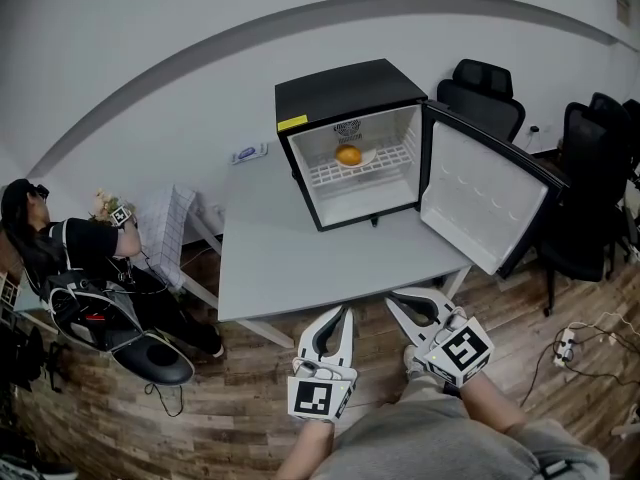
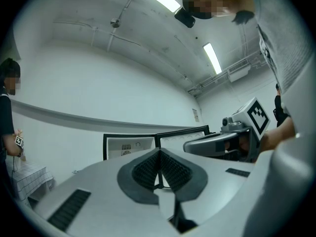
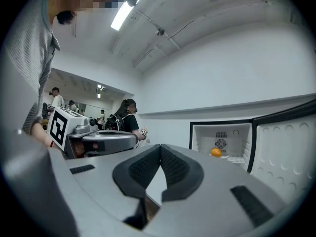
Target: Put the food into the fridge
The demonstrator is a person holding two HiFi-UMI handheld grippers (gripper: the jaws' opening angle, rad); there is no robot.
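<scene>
Both left tongs (image 1: 345, 311) and right tongs (image 1: 391, 299) pressed together, empty, at table (image 1: 290, 268) edge.

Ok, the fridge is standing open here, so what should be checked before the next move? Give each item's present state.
1. Food inside: the orange sits on the shelf of the fridge: ok.
2. Door shut: the door stands wide open to the right: not ok.
3. Left gripper free: jaws together, nothing between them: ok.
4. Right gripper free: jaws together, nothing between them: ok.
5. Grippers apart from the fridge: both hang at the near edge of the table: ok.
</scene>
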